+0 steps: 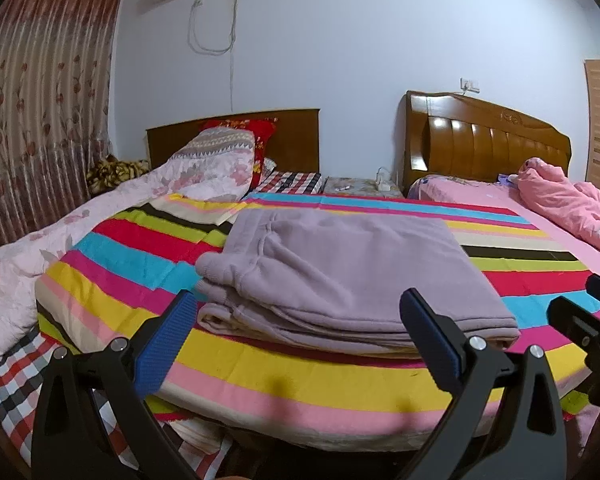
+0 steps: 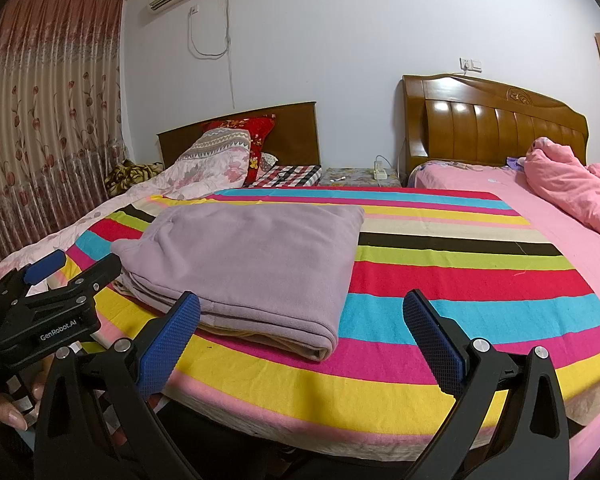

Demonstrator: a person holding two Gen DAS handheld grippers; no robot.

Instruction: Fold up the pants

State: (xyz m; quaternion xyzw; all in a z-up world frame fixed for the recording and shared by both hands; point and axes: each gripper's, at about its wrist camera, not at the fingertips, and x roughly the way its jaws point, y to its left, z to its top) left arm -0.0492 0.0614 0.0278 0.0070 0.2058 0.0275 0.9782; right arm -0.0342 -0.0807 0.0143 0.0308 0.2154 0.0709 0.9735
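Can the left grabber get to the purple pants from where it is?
Probably yes. The left gripper is open and pointed straight at the folded purple pants on the striped blanket, with nothing between them. The right gripper is off to the side, open too.

Both wrist cameras look low from the foot of the striped blanket (image 1: 340, 384) toward the headboards, the left view nearer the folded pants (image 1: 352, 276), sharing bed and wall
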